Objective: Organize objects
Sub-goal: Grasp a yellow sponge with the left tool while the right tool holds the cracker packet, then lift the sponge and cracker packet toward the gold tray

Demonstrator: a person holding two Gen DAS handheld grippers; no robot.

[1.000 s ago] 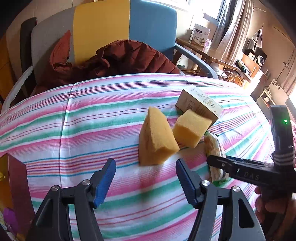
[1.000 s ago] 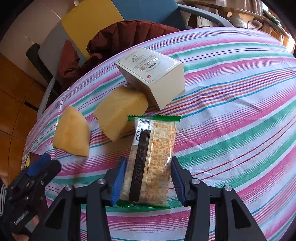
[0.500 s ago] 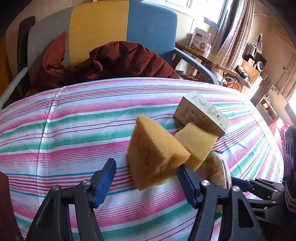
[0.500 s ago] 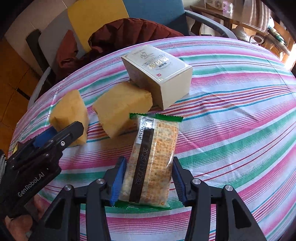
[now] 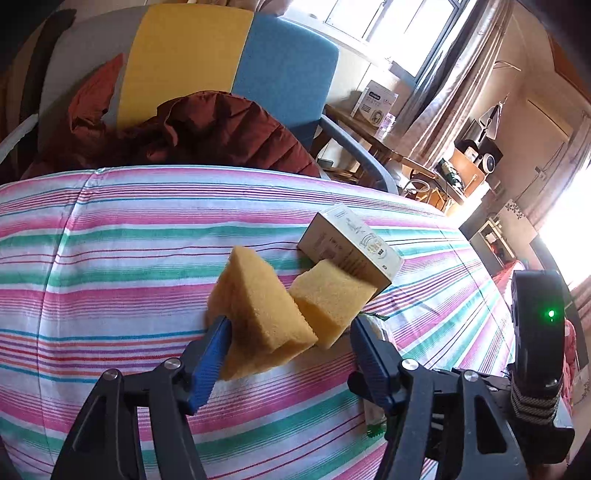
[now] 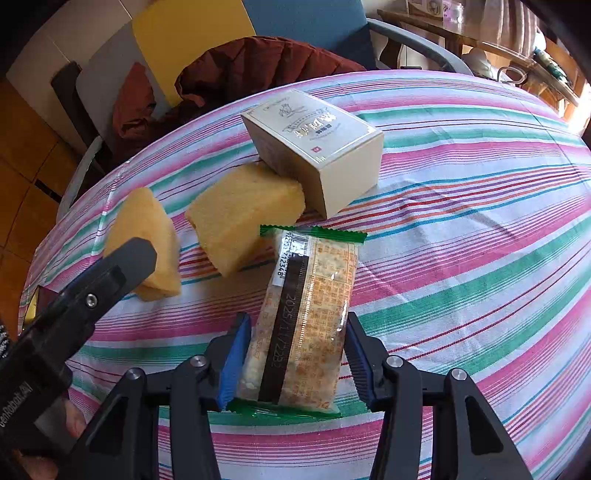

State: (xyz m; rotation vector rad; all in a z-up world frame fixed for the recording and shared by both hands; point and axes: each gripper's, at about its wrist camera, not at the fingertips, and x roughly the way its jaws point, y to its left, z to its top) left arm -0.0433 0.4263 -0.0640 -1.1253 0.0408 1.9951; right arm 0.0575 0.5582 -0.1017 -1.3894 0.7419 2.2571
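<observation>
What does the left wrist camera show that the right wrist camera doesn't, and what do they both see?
Only the left wrist view shows the left claw open around the nearer yellow foam sponge wedge, and the bright window behind the chair.

Only the right wrist view shows the clear cracker packet with green ends in full, lying between the right claw's blue pads.

Both show the pink and green striped tablecloth, the second yellow sponge block, the cream cardboard box and the dark red jacket.

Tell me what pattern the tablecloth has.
The tablecloth has pink, green, white and blue stripes, clearest in the right wrist view.
</observation>
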